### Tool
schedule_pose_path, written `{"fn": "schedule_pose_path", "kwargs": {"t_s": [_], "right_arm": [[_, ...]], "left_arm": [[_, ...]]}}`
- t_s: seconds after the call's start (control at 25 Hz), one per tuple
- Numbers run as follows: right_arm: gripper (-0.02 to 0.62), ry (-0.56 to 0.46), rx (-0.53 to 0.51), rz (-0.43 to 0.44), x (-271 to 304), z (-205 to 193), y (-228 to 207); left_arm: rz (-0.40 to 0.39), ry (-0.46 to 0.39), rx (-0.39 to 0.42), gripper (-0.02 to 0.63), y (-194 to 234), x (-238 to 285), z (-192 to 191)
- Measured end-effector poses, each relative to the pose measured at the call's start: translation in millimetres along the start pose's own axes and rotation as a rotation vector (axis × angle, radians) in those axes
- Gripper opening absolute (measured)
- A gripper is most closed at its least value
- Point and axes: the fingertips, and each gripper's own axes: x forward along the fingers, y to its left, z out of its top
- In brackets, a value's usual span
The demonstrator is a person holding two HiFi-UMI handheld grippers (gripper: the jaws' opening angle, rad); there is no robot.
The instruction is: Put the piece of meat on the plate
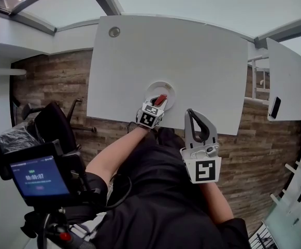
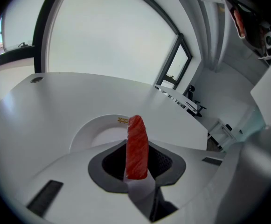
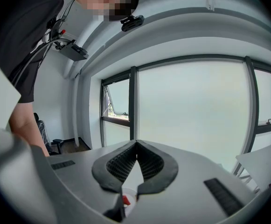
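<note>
Left tool (image 1: pixel 158 104) clamps a glossy, streaked red meat (image 2: pixel 137 146) strip, base hidden, over the round white plate (image 2: pixel 95 129) at the smooth desk's (image 1: pixel 191 61) six o'clock. Right tool (image 3: pixel 136 143) is closed, empty.

Red piece of meat (image 2: pixel 137 146) stands upright in the left claw (image 1: pixel 159 102) over the white plate (image 2: pixel 92 130).
</note>
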Motion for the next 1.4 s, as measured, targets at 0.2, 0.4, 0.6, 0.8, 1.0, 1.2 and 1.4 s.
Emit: {"fn": "schedule_pose_path", "kwargs": {"t_s": [0.2, 0.4, 0.6, 0.8, 1.0, 1.2, 1.4], "right_arm": [[0.006, -0.003, 0.0, -0.004, -2, -1, -1], [0.006, -0.006, 0.001, -0.003, -1, 0, 0], [0.006, -0.001, 0.002, -0.002, 0, -1, 0], [0.006, 0.005, 0.002, 0.003, 0, -2, 0], [0.006, 0.0, 0.008, -0.001, 0, -2, 1], [0.006, 0.009, 0.013, -0.005, -2, -4, 0], [0.006, 0.004, 0.018, -0.008, -3, -5, 1]], "left_arm": [[0.012, 0.014, 0.014, 0.094, 3, 0, -2], [0.018, 0.017, 0.051, 0.094, 3, 1, 1], [0.061, 0.009, 0.054, 0.095, 10, -1, 3], [0.134, -0.006, 0.102, 0.166, 21, -6, 8], [0.151, 0.002, 0.098, 0.209, 26, -6, 5], [0.161, 0.012, 0.108, 0.25, 28, -6, 3], [0.165, 0.01, 0.119, 0.278, 32, -4, 4]]}}
